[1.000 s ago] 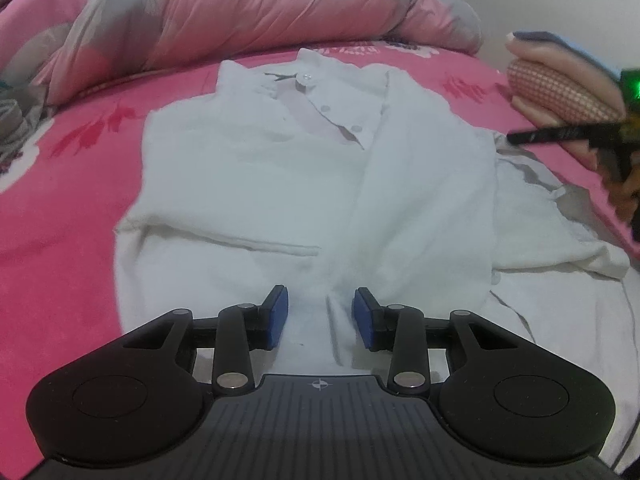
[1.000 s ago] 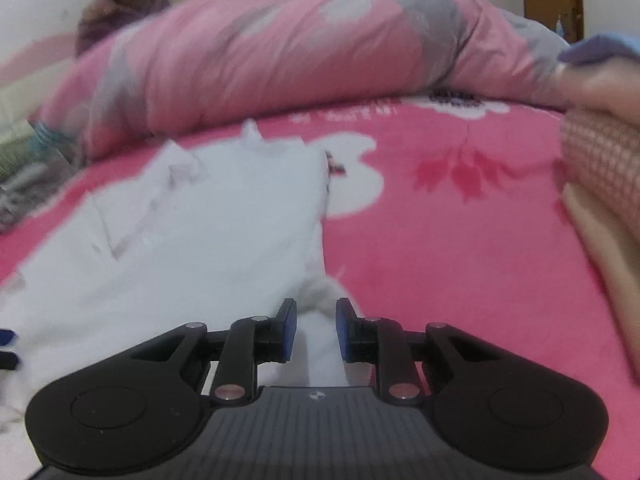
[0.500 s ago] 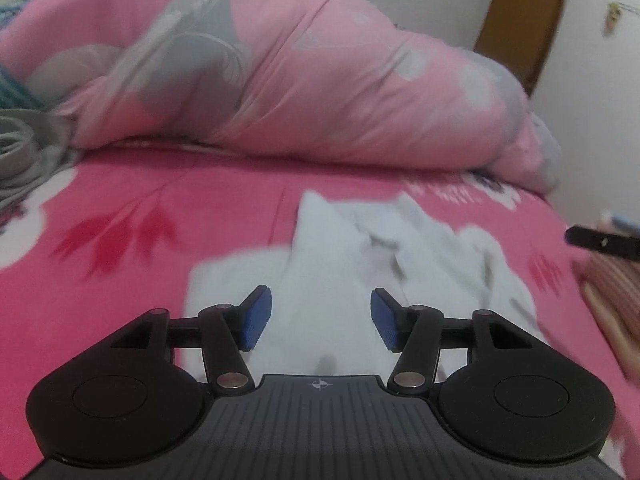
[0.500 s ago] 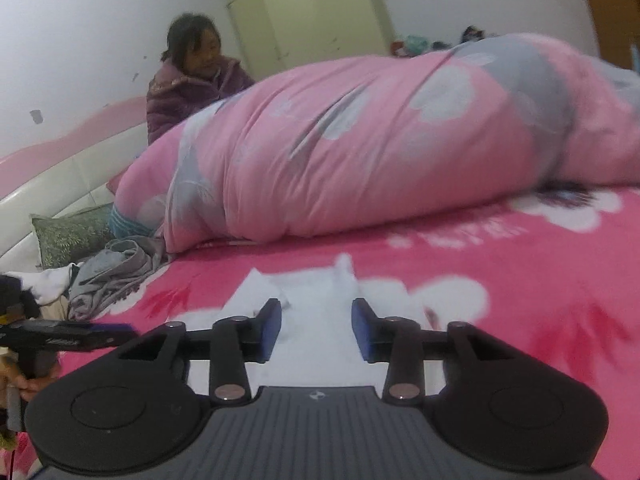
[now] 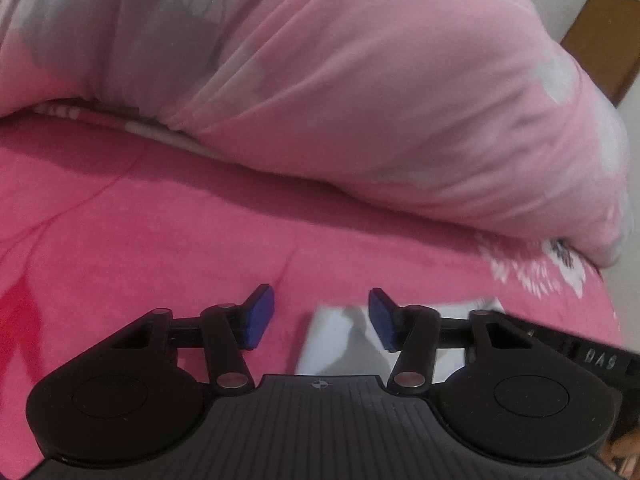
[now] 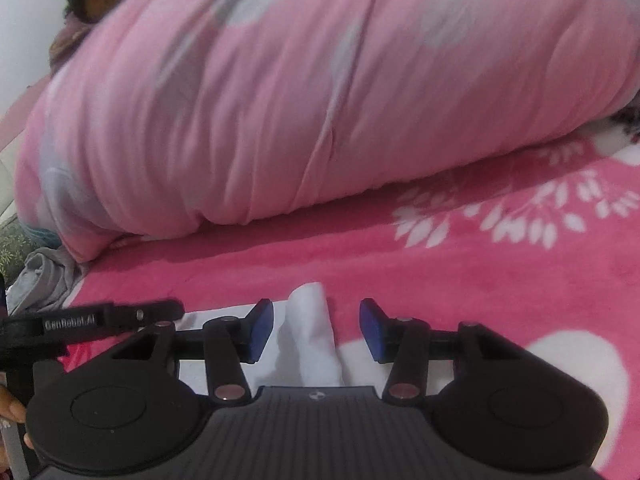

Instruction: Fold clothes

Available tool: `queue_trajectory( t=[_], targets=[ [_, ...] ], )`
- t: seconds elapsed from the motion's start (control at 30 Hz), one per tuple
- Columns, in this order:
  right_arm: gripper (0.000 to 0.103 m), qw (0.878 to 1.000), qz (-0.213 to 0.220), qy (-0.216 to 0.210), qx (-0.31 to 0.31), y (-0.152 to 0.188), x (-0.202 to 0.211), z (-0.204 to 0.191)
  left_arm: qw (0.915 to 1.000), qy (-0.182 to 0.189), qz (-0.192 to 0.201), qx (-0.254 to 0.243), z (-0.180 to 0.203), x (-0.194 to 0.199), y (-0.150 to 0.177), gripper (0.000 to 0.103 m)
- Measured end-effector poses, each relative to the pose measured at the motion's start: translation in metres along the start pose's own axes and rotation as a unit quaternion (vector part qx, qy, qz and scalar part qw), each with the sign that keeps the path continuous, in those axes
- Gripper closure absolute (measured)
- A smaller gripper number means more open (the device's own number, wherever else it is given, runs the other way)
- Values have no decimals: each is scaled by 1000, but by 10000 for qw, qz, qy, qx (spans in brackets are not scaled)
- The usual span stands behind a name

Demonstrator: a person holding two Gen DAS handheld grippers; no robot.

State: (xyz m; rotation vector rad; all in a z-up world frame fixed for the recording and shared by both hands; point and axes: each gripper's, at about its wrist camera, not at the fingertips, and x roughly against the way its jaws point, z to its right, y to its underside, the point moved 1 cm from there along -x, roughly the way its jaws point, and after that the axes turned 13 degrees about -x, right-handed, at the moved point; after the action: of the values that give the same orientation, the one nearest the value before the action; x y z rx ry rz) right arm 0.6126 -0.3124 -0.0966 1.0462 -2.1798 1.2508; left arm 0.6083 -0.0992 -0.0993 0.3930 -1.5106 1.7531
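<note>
Your left gripper [image 5: 318, 316]: blue pads [image 5: 258, 316] stand apart and are drawing together. No cloth is pinched; the pads press on nothing. A corner of the white shirt [image 5: 340, 340] lies flat on the blanket, low between the pads and nearer the right-hand one, running on under that finger. The left-hand pad is over bare pink blanket [image 5: 160, 240].

Your right gripper [image 6: 316, 330]: pads [image 6: 260, 330] apart and widening. A raised fold of the shirt [image 6: 314, 332] stands up between them, touching neither pad; pink shows in the gap on either side. More of the shirt spreads flat on the blanket beneath both fingers.

Places, taken from the shirt:
- The blanket [image 6: 440, 264] is under it and runs on beyond it; the white leaf print and a white patch lie to its right in the right wrist view.
- The rolled pink and grey duvet [image 6: 280, 100] lies across the bed well beyond it, filling the upper part of both views.
- The other gripper's black finger reaches in just left of it in the right wrist view, and at its right edge in the left wrist view.
- Grey clothes [image 6: 40, 280] are bunched far left of it, at the duvet's end.
- A person [image 6: 92, 0] sits beyond the duvet, upper left.
- Both views are motion-blurred; shirt detail cannot be made out.
</note>
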Motion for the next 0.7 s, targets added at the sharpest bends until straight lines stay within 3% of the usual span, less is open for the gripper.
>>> queue_trajectory(
  t=[0.07, 0.1, 0.13, 0.23, 0.33, 0.47, 0.63, 0.7],
  targets=[
    [63, 10000, 3, -1, -79, -2, -6, 0, 9999, -58, 19, -114, 0, -4, -1, 75],
    [78, 10000, 17, -54, -69, -3, -6, 0, 9999, -64, 27, -154, 0, -4, 0, 89],
    [94, 10000, 35, -73, -20, -2, -5, -2, 9998, -10, 22, -190, 0, -4, 1, 94],
    [101, 9998, 92, -102, 151, 1, -1, -8, 9987, 22, 189, -463, 8, 2, 7, 102],
    [101, 9989, 314, -164, 322, 2, 13, -17, 9961, 101, 611, -622, 15, 23, 12, 103],
    [101, 9930, 754, -353, 840, 9, 49, -32, 9823, 227, 1362, -1266, 34, 71, 22, 103],
    [101, 9603, 1304, -550, 2403, 52, 121, -53, 9539, 584, 1987, -2174, 49, 141, 54, 102],
    [99, 9439, 1310, -579, 2975, 79, 146, -58, 9491, 783, 1805, -2461, 45, 160, 74, 100]
  ],
)
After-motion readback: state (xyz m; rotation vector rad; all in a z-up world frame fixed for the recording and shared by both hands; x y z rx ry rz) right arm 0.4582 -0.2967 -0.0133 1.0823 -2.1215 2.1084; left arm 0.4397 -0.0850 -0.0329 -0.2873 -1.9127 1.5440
